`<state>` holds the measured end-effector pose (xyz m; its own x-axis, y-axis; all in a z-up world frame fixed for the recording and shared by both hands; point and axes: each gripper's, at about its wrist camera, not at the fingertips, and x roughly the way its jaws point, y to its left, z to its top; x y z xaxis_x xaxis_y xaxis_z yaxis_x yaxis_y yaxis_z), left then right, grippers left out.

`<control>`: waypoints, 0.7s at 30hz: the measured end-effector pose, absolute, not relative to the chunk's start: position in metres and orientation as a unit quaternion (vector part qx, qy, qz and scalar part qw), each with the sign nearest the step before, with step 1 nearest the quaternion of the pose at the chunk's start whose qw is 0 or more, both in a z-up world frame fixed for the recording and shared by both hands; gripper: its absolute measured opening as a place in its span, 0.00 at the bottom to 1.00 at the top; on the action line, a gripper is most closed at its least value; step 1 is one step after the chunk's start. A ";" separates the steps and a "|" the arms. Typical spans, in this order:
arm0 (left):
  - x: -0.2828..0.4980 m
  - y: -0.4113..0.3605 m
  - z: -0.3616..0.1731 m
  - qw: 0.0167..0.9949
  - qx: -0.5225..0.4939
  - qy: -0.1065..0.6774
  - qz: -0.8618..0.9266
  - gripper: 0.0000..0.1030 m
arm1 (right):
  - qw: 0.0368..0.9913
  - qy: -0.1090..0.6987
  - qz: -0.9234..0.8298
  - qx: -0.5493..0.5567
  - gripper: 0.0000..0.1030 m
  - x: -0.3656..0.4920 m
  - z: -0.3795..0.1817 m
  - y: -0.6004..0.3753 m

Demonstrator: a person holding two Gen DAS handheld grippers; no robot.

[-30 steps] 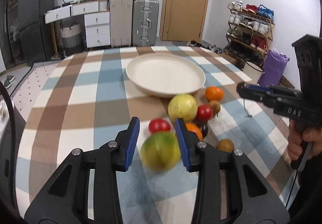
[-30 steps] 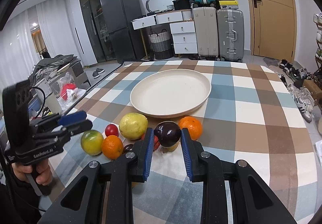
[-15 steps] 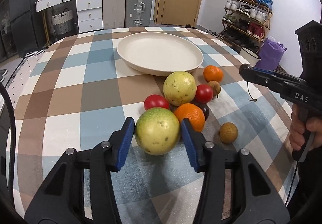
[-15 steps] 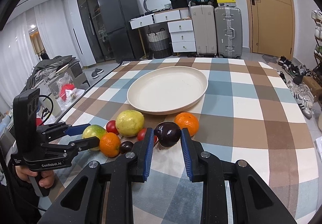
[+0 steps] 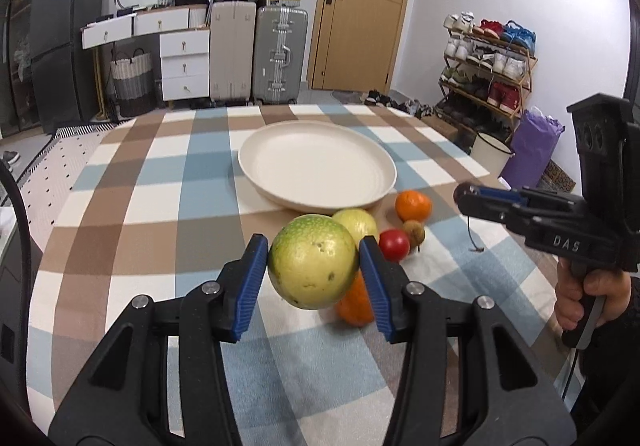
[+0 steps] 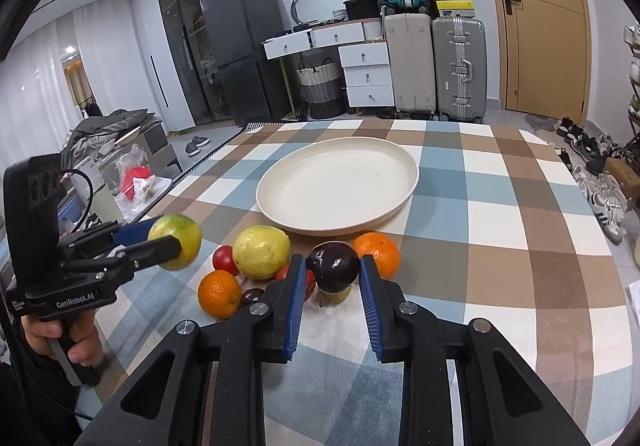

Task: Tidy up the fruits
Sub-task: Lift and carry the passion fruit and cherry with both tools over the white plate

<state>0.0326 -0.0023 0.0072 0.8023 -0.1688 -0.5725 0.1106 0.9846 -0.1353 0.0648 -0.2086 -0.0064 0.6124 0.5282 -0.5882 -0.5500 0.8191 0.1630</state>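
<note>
My left gripper (image 5: 313,264) is shut on a green-yellow round fruit (image 5: 313,262) and holds it above the table; the fruit also shows in the right wrist view (image 6: 176,242). My right gripper (image 6: 332,274) is shut on a dark purple plum (image 6: 333,266), held just above the cloth. An empty cream plate (image 5: 318,167) (image 6: 338,185) sits beyond the fruit pile. On the cloth lie a yellow fruit (image 6: 261,252), two oranges (image 6: 219,294) (image 6: 377,254), red tomatoes (image 6: 222,258) and a small dark fruit (image 6: 251,297).
The table has a checked brown, blue and white cloth (image 6: 500,230). Suitcases (image 6: 458,69), drawers (image 6: 366,73) and a fridge (image 6: 240,45) stand behind it. A shoe rack (image 5: 486,69) stands at the right in the left wrist view.
My left gripper closed on the green-yellow fruit and has lifted it off the cloth. My right gripper still holds the plum, little moved.
</note>
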 end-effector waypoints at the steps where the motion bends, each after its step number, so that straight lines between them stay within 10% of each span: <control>1: 0.033 -0.003 0.010 0.950 -0.047 0.301 -0.074 0.43 | 0.898 0.321 0.301 -0.017 0.26 0.065 -0.005 -0.208; 21: 0.090 -0.022 0.023 0.963 -0.043 0.258 -0.058 0.43 | 0.900 0.302 0.313 -0.002 0.26 0.097 0.006 -0.187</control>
<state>0.0903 -0.0216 0.0232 0.8597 -0.1341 -0.4928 0.0898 0.9896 -0.1127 0.0967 -0.1867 0.0057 0.6216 0.5632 -0.5445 -0.5654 0.8036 0.1858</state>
